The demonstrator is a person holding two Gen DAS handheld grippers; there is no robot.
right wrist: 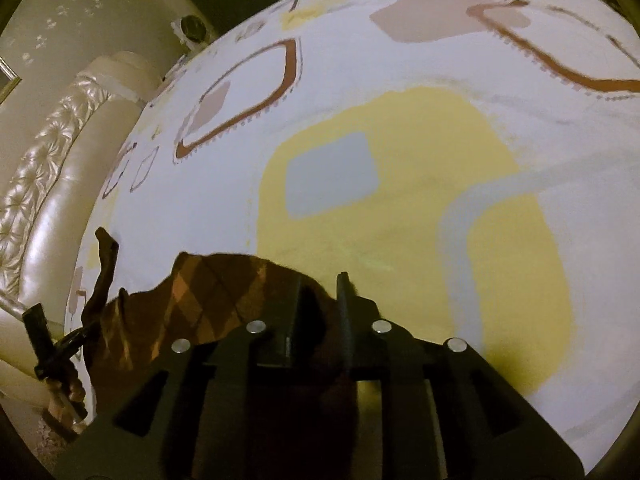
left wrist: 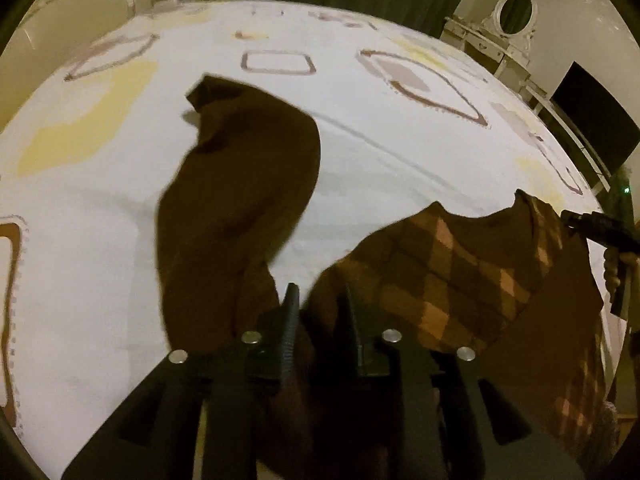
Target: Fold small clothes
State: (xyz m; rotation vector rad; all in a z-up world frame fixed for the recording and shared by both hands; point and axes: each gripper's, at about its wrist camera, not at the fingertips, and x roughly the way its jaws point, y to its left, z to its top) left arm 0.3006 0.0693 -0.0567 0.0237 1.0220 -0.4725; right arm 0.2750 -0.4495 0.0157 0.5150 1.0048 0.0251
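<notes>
A small brown sweater with a checked front [left wrist: 440,272] lies on the patterned bed sheet [left wrist: 400,140]. One plain brown sleeve [left wrist: 248,184] stretches away across the sheet. My left gripper [left wrist: 322,300] stands at the sweater's near edge, jaws a little apart, with dark cloth lying in the gap and no pad seen pressing on it. My right gripper [right wrist: 320,292] is at the sweater's [right wrist: 208,292] other edge, also slightly parted over brown cloth. Each gripper shows in the other's view: the right gripper [left wrist: 576,220] at the far right, the left gripper [right wrist: 38,328] at the far left beside the sleeve [right wrist: 105,264].
The sheet [right wrist: 400,200] carries yellow, grey and brown shapes and spreads wide beyond the sweater. A padded cream headboard [right wrist: 52,200] runs along one side of the bed. A white dresser with an oval mirror [left wrist: 514,12] and a dark screen [left wrist: 596,120] stand beyond the far side.
</notes>
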